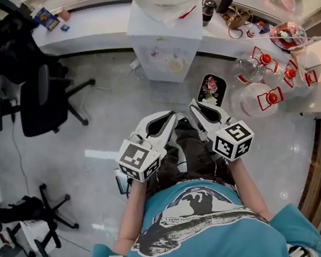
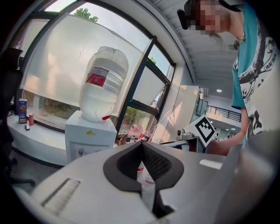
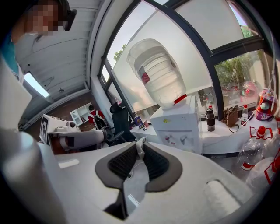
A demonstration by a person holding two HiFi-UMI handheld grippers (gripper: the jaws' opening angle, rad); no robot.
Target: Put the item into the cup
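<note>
I hold both grippers close together in front of my waist, pointing at the floor. My right gripper (image 1: 193,106) (image 3: 139,146) has its jaws nearly together, and a small pale item (image 3: 140,145) is pinched between the tips; I cannot tell what it is. The jaw tips of my left gripper (image 1: 173,118) (image 2: 142,145) meet with nothing between them. No cup shows near the grippers. A dark tumbler (image 1: 208,8) (image 3: 211,118) stands on the white counter (image 1: 93,20) beside the water dispenser.
A white water dispenser (image 1: 165,45) (image 2: 89,140) (image 3: 177,127) with a big bottle stands ahead. Several large water bottles (image 1: 265,98) with red handles lie on the floor at the right. An office chair (image 1: 43,99) stands at the left. A dark flower-printed thing (image 1: 210,89) sits just ahead.
</note>
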